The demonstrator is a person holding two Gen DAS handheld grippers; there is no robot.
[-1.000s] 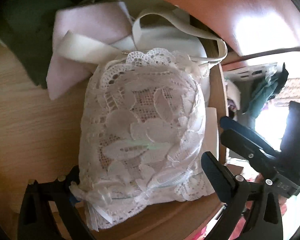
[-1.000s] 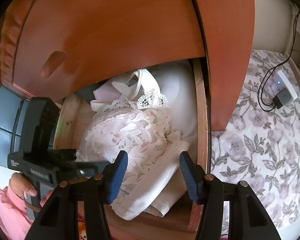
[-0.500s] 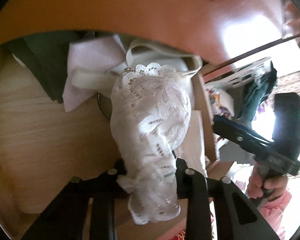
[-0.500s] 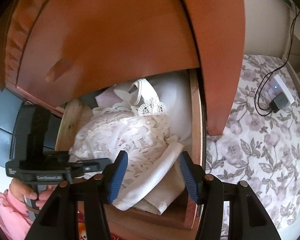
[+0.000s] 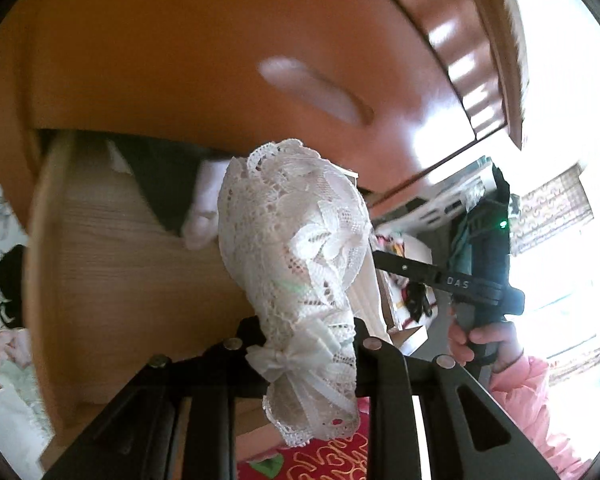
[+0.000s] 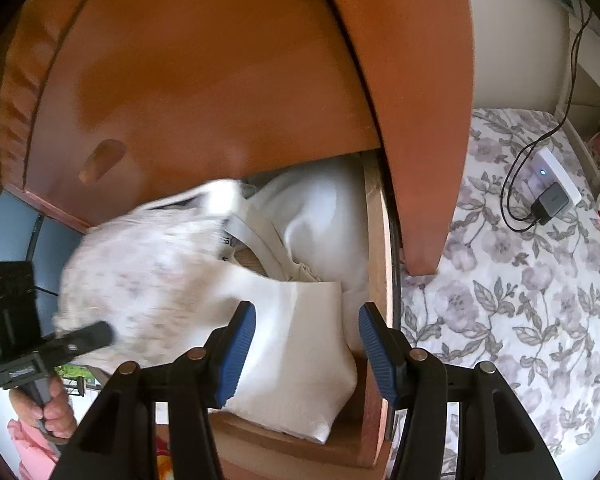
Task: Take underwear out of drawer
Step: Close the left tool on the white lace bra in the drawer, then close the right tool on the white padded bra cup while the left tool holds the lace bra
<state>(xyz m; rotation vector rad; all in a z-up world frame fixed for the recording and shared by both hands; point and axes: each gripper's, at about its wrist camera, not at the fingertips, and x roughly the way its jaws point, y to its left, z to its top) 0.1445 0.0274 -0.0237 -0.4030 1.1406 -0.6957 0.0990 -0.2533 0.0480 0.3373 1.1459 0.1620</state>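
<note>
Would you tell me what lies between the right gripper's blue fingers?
Nothing is gripped; folded white cloth in the drawer lies beneath the gap, in the right wrist view.

Two tools (image 5: 308, 354) (image 6: 306, 344), one open drawer (image 6: 374, 248), one lace garment (image 5: 296, 248) and one charger (image 6: 552, 200) are showing

Both wrist views close, angled down; share drawer (image 6: 374, 280).

White lace underwear (image 5: 296, 264): pinched at its bowed end in the left gripper (image 5: 306, 354), whose jaws are closing on it; the rest stands up ahead of the fingers. Wooden drawer (image 5: 112, 264): ahead and to the left, below the lace. Dark garment (image 5: 168, 176): at the drawer's far end. Right gripper (image 5: 452, 280): off to the right, in a hand (image 5: 484, 340) with a pink sleeve (image 5: 540, 404).
</note>
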